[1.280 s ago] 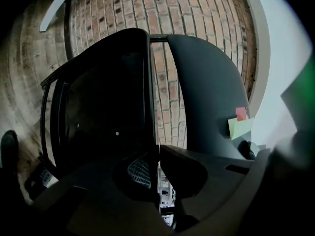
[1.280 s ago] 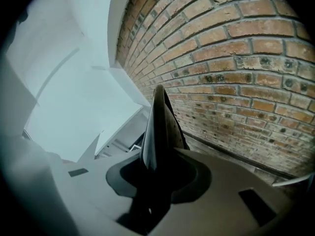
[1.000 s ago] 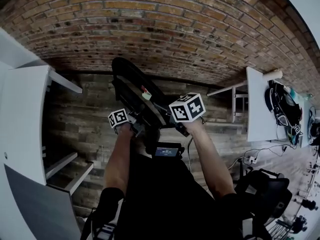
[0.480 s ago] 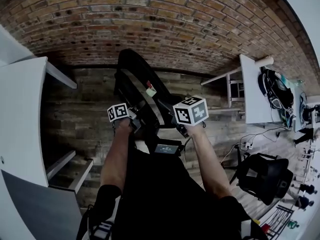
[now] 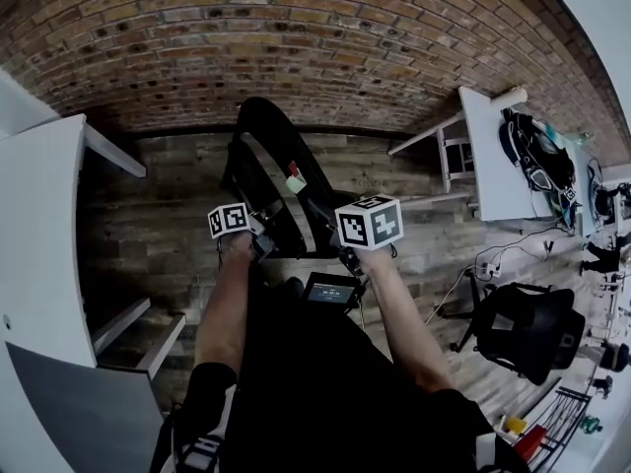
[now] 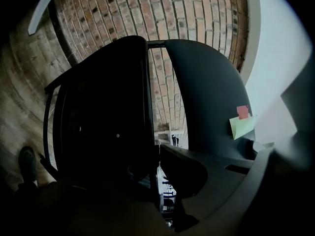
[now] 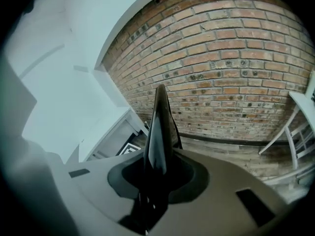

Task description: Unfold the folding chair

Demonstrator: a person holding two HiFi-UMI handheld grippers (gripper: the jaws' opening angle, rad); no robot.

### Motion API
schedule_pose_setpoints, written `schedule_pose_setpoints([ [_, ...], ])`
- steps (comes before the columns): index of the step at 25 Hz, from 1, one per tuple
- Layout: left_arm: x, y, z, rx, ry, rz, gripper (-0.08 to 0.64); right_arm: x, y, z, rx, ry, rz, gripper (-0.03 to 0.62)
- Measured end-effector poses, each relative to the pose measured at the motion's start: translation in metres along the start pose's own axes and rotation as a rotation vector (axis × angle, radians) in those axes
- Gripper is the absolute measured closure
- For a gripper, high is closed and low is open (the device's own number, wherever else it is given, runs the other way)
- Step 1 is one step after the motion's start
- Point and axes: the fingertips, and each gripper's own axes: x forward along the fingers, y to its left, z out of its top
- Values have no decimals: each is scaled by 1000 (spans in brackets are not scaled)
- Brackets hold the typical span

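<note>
The black folding chair point(image 5: 271, 161) stands on the wood floor in front of the brick wall, with a red and a green sticky note point(image 5: 294, 179) on it. In the left gripper view its seat point(image 6: 98, 122) and backrest point(image 6: 206, 97) stand apart in a narrow V. My left gripper point(image 5: 262, 242) is shut on the chair's left frame edge point(image 6: 149, 107). My right gripper point(image 5: 342, 254) has just been closing and is shut on a thin black edge of the chair point(image 7: 158, 132), which stands up between its jaws.
A white shelf unit point(image 5: 44, 254) stands at the left. A white table point(image 5: 493, 166) carrying gear is at the right, with a black office chair point(image 5: 527, 328) nearer. A small device with a lit screen point(image 5: 330, 291) hangs at the person's waist.
Both grippers have shifted a little with the chair. The right marker cube has dropped lower in the head view and the left one has risen. The chair's parts look slightly further apart.
</note>
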Motion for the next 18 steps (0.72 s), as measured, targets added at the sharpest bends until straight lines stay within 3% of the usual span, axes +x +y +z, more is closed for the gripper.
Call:
schedule_pose_setpoints([
  [6, 1, -2, -28, 6, 22, 0, 525, -17, 2, -23, 11, 9, -34, 512],
  [18, -10, 1, -86, -3, -2, 45, 525, -47, 13, -74, 45, -28, -11, 511],
])
